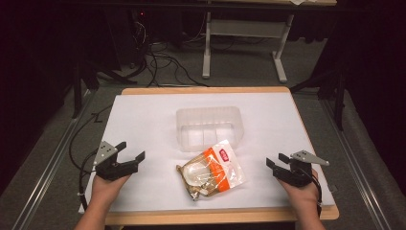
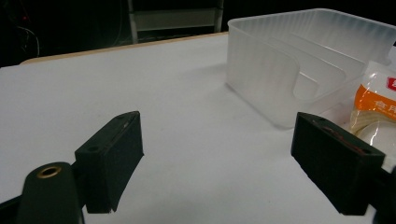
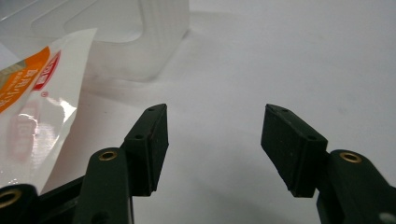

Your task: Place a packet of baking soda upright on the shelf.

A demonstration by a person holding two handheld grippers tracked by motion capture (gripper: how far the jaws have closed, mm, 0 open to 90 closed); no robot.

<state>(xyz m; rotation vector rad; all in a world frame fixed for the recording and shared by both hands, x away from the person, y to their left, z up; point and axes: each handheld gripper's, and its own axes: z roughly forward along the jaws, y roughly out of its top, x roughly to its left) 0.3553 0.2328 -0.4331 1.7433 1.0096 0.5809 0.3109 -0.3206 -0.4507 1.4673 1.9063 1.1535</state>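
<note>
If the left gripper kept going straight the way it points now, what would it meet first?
Probably bare table: the left gripper is open, and the clear plastic tub and snack bag sit off to one side.

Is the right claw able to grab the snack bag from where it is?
Probably yes: the right claw is open, and only bare white table lies between it and the snack bag.

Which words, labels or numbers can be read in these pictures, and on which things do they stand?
Red label with white characters, on the orange-and-clear food bag: too small and blurred to read.
White characters on the bag's orange band, in the left gripper view: cut off at the picture's edge, not readable.
Small white print on the orange band, in the right gripper view: blurred, not readable.
Clear plastic container: no text.
</note>
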